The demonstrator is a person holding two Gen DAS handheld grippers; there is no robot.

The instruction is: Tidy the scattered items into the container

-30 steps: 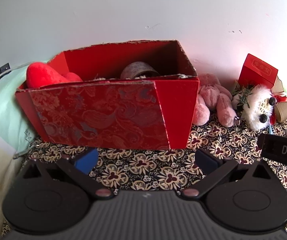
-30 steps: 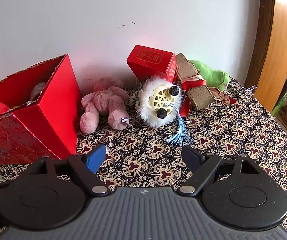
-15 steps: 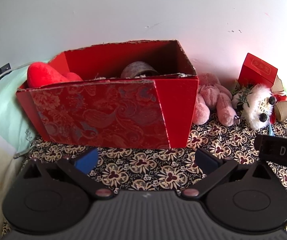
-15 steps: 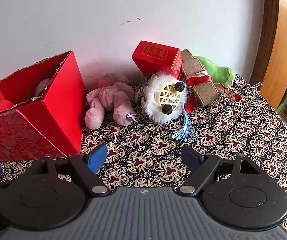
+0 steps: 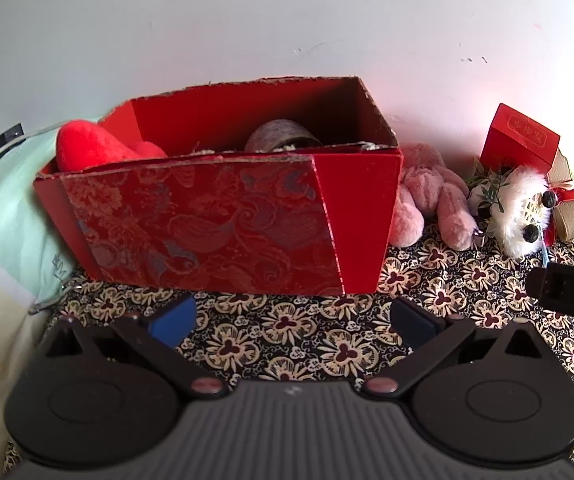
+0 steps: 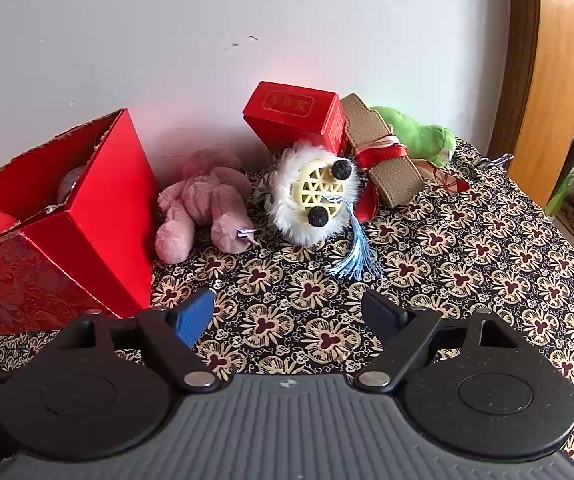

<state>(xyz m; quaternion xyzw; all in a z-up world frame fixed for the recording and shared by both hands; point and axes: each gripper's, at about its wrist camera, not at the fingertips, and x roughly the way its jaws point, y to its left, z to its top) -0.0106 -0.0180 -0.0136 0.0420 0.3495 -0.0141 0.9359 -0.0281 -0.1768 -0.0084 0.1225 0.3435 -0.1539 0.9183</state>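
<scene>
Right tongs [image 6: 289, 312] spread wide and empty, nearer than equally agape, empty left tongs [image 5: 293, 320] to pink plush rabbit [image 6: 203, 208] lying just right of red box [image 6: 99, 216].

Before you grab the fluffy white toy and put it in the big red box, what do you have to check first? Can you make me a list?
1. Right gripper open and empty: ok, the jaws stand wide apart with nothing between them.
2. Left gripper open and empty: ok.
3. Fluffy white toy free to grab: ok on the near side; its back touches the small red box, so that may shift.
4. Blue tassel loose: ok, it lies on the flowered cloth.
5. Big red box open on top: ok.
6. Room left inside: cannot tell; a red cushion and a round tin are already in there.
</scene>
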